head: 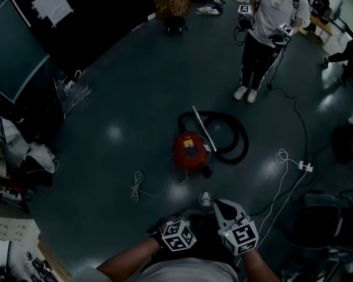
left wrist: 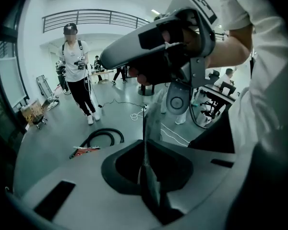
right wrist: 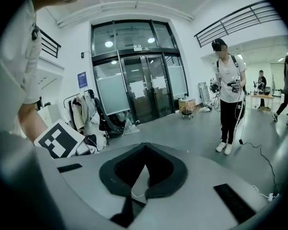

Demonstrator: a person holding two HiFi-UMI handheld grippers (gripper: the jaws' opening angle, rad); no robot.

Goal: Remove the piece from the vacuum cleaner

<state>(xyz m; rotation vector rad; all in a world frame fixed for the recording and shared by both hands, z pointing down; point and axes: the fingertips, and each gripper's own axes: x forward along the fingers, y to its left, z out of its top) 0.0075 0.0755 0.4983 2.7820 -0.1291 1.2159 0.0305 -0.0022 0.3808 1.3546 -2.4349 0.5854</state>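
Observation:
The red vacuum cleaner stands on the dark floor ahead of me. Its black hose is coiled at its right, and a metal tube lies across the top. In the left gripper view the vacuum cleaner is small and far off. I hold both grippers close to my body, well short of it. My left gripper is shut with nothing in it. My right gripper also looks shut and empty. In the head view the right gripper sits beside the left one's marker cube.
A person holding two grippers stands beyond the vacuum cleaner. A white cable lies on the floor at the left, and a power strip with its cord at the right. Clutter lines the left wall, and a cart stands at the back.

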